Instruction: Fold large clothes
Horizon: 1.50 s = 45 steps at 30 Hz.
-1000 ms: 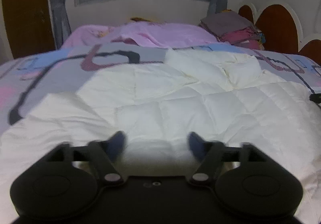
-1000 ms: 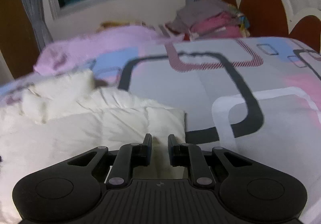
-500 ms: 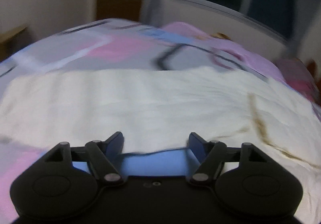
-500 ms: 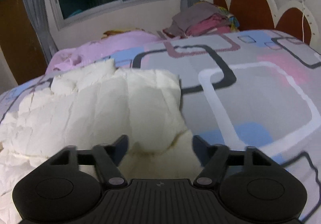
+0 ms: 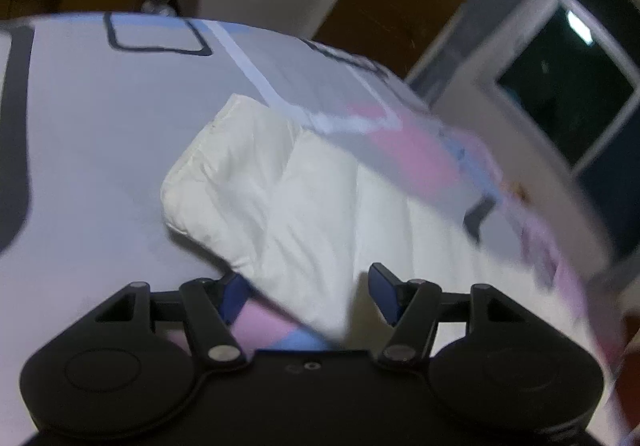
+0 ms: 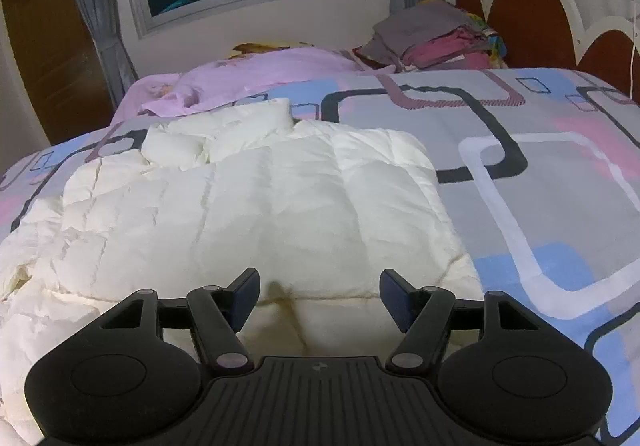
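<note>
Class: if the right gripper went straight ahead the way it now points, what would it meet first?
Most likely the white padded garment. The right gripper is open and the garment's near edge lies just beyond its fingers. Depth is unclear, so it might skim over it instead.

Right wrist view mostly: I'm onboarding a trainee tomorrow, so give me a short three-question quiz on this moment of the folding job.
1. True or false: the right gripper is shut on the white coat.
2. Multiple choice: the stack of folded clothes sits A) on the coat, B) at the far end of the bed by the headboard, C) between the left gripper's fingers.
3. Fill in: in the left wrist view, the left gripper is ____, with a corner of the coat in front of it.

Key: 1 false, both fingers stand apart with nothing held; 2 B; 3 open.
</note>
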### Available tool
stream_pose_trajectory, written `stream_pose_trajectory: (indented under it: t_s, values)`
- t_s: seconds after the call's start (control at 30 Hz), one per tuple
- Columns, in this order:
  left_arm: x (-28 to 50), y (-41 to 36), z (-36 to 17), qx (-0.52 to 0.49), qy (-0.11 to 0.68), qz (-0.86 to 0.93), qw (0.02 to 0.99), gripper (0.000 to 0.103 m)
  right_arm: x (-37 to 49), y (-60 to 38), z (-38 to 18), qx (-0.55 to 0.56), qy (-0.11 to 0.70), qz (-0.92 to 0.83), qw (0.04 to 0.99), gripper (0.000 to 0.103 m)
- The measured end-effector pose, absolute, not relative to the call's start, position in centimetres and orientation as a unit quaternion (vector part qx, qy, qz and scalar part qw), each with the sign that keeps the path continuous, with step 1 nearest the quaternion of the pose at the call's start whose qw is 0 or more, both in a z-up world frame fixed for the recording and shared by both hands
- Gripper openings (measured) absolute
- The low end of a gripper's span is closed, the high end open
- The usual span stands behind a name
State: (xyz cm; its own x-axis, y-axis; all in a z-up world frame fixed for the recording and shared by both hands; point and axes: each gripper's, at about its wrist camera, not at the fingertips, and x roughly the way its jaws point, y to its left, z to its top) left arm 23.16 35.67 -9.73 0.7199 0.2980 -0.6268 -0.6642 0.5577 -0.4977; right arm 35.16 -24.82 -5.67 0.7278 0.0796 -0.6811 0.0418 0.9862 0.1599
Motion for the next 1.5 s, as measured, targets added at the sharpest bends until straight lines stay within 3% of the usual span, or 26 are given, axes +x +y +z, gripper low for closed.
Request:
stream_pose_trajectory:
  t_s: [0.03, 0.1, 0.13, 0.17, 0.43, 0.67, 0.97, 1.23, 1.3, 1.43, 1.5]
  values:
    - [23.5, 36.1, -9.8, -0.39, 0.235, 0.286, 0.843, 0.061, 35.3, -24.7, -5.6, 0.082, 0.368, 0.009, 0.926, 0.067]
    - [24.0, 36.5, -9.6, -0.395, 0.22, 0.276, 0.848, 0.037, 35.6, -24.5, -5.4, 0.083, 0.366, 0.008, 0.927, 0.067]
    - [24.7, 36.4, -9.3, -0.387, 0.219, 0.27, 0.854, 0.013, 35.7, -24.5, -5.2, 0.082, 0.364, 0.008, 0.928, 0.067]
    - [25.3, 36.1, -8.8, -0.377, 0.217, 0.267, 0.86, 0.008, 35.8, -24.4, -5.0, 0.081, 0.362, 0.008, 0.929, 0.067]
    - [30.6, 27.2, -2.6, -0.259, 0.183, 0.143, 0.938, 0.011, 36.9, -25.7, -4.2, 0.096, 0.344, 0.002, 0.934, 0.067]
    - [37.6, 12.6, 0.2, -0.146, 0.234, -0.02, 0.961, 0.011, 36.7, -28.4, -4.0, 0.127, 0.335, -0.005, 0.933, 0.067]
    - [42.7, -4.1, -3.2, -0.046, 0.314, -0.144, 0.937, 0.011, 35.1, -34.4, -3.4, 0.176, 0.322, -0.035, 0.93, 0.067]
    - [42.8, -11.1, -6.6, -0.017, 0.348, -0.213, 0.913, 0.011, 33.4, -38.4, -3.5, 0.196, 0.328, -0.047, 0.923, 0.067]
    - [42.9, -12.6, -7.7, -0.01, 0.361, -0.231, 0.903, 0.024, 33.0, -38.9, -3.5, 0.2, 0.33, -0.045, 0.921, 0.067]
    - [41.0, -12.7, -7.4, -0.01, 0.337, -0.23, 0.913, 0.074, 33.1, -39.4, -3.1, 0.21, 0.328, -0.031, 0.92, 0.067]
    - [40.0, -11.8, -6.4, -0.02, 0.317, -0.219, 0.922, 0.077, 33.3, -39.0, -2.8, 0.214, 0.326, -0.017, 0.921, 0.067]
